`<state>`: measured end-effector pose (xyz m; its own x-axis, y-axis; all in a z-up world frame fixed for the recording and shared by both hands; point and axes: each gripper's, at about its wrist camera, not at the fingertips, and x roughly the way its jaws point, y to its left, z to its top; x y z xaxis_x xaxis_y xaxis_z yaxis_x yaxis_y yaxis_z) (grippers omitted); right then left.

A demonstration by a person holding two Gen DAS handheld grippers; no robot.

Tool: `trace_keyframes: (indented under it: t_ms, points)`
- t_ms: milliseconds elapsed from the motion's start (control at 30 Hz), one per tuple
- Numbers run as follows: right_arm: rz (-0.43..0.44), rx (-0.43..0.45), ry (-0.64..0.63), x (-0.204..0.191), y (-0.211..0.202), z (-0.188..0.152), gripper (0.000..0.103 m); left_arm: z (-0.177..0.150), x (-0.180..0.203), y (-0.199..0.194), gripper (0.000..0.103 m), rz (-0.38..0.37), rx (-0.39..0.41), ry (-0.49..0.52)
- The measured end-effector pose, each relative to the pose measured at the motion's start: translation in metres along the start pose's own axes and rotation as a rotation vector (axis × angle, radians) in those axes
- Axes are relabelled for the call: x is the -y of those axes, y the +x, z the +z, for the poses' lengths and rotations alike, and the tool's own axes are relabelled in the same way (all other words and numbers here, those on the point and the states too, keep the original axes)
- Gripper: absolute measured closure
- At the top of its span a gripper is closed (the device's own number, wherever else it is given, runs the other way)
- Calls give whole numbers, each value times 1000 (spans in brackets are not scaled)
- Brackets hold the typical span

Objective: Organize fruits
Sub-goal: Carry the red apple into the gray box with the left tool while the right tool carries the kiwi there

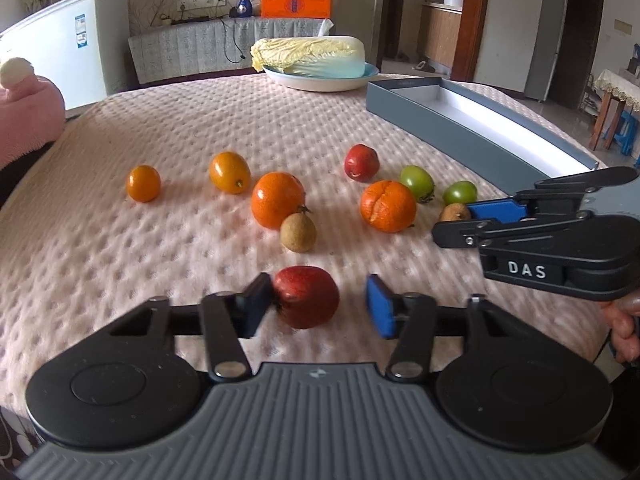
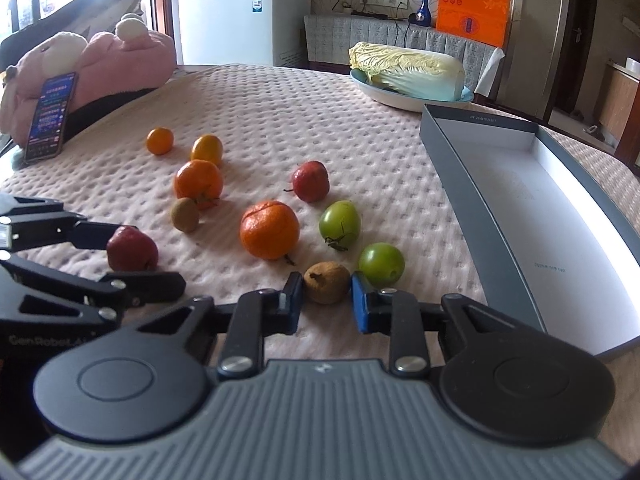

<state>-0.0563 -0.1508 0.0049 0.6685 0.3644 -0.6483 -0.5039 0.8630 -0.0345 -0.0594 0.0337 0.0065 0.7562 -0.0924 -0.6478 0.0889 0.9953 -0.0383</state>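
Several fruits lie on the pink bumpy tablecloth (image 1: pixel 200 120). A dark red fruit (image 1: pixel 308 296) sits between the pads of my left gripper (image 1: pixel 320 308); the left pad touches it and a gap shows at the right blue pad, so the gripper is open. My right gripper (image 2: pixel 326 300) is shut on a small brown fruit (image 2: pixel 326 282), with both pads against its sides. The left wrist view shows the right gripper (image 1: pixel 456 222) around that brown fruit (image 1: pixel 454 212). The right wrist view shows the left gripper (image 2: pixel 140 264) by the red fruit (image 2: pixel 132 250).
Two oranges (image 1: pixel 277 200) (image 1: pixel 388 206), two small orange fruits, another red fruit (image 1: pixel 361 162), two green fruits (image 2: pixel 340 222) (image 2: pixel 381 263) and a second brown fruit (image 1: pixel 298 234) lie loose. A grey box (image 2: pixel 460 168) stands at the right. A cabbage in a bowl (image 1: pixel 320 84), a pink plush (image 2: pixel 120 64) and a phone (image 2: pixel 50 114) are further back.
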Motion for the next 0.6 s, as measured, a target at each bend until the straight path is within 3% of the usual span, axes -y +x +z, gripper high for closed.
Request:
trace_keyframes:
  t_ms: [67, 400, 600]
  points:
    - [-3, -6, -5, 0, -1, 1, 74, 1, -2, 0, 63, 5, 1, -6]
    - [25, 85, 16, 10, -35, 13, 74, 5, -2, -7, 63, 25, 21, -37]
    - [-27, 128, 52, 39, -52, 18, 74, 12, 8, -13, 64, 8, 46, -52]
